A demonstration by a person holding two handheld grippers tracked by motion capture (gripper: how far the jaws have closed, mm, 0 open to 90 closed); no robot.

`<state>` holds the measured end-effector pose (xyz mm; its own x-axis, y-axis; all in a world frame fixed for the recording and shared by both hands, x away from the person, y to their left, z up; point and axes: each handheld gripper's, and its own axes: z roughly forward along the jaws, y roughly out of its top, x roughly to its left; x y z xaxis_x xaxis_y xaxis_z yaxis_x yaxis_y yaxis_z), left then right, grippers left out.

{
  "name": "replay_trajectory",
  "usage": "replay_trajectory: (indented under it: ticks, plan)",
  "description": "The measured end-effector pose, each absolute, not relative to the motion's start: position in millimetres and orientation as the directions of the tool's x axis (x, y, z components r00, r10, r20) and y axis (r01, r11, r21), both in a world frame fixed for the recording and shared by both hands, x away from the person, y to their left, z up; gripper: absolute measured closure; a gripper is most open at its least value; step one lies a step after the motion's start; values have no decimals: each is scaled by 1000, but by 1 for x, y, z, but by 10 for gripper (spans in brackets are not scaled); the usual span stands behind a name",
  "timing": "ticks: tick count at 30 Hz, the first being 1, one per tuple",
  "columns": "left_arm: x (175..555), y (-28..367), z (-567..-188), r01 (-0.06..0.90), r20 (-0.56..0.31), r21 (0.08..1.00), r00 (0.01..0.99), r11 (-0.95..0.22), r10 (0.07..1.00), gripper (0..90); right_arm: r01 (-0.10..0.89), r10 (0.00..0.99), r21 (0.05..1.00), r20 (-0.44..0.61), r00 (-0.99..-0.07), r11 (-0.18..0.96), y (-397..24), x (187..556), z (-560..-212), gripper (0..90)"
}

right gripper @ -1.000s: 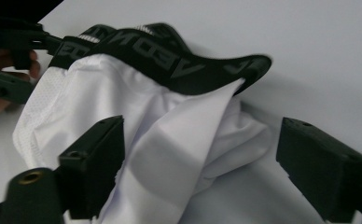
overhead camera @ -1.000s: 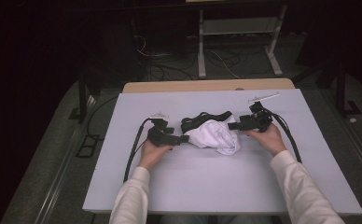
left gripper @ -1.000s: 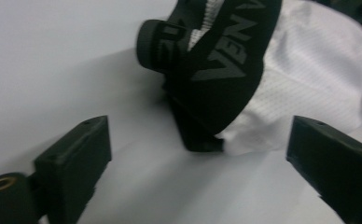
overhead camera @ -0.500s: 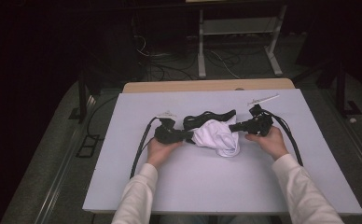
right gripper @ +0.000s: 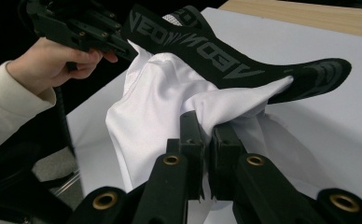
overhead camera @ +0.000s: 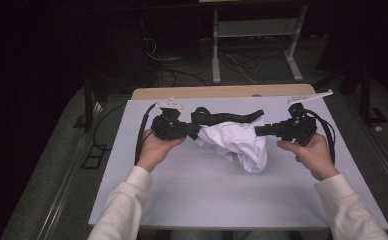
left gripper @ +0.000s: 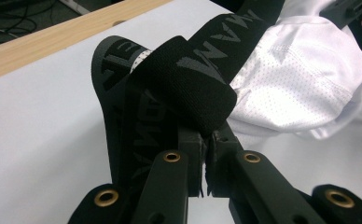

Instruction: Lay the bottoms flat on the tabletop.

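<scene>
Underwear (overhead camera: pixel 234 142), soft and light, is sagging between the left gripper (overhead camera: pixel 189 131), clamping its black waistband (left gripper: pixel 188 88), and the right gripper (overhead camera: pixel 258 131), pinching white fabric.

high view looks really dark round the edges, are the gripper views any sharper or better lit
High view: the room behind is near black, the table evenly lit, the white garment soft. Left gripper view: black waistband crisp, mesh dots showing, near jaws slightly soft. Right gripper view: bright, waistband lettering readable, no glare.

Both tools, left tool (overhead camera: pixel 189 131) and right tool (overhead camera: pixel 260 131), face each other, jaws apparently clamped.
</scene>
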<state>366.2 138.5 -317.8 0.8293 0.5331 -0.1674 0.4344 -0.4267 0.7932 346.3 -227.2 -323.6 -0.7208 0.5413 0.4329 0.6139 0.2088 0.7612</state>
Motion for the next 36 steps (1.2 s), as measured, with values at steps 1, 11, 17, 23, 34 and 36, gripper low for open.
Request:
replay_trajectory:
  ticks: [1,11,17,23,34,36]
  plan:
    - [362,138,-313,425,-155,792,834,-438,530,854,608,540,761,421,-729,226,-227,337,-316,845]
    - [343,113,-289,366,-55,759,860,-538,507,853,553,582,779,312,-751,295,-234,311,-314,843]
    - [352,79,-347,401,-80,697,867,-595,491,852,707,658,627,386,-646,327,-250,308,-393,843]
    - [355,48,-407,444,-121,612,870,-654,478,853,781,701,542,425,-573,310,-265,288,-438,806]
    - [353,42,-413,446,-131,608,872,-657,471,852,796,777,596,449,-441,107,-304,283,-424,547]
    - [354,39,-414,449,-137,606,872,-657,470,852,795,795,604,454,-404,59,-307,288,-422,530]
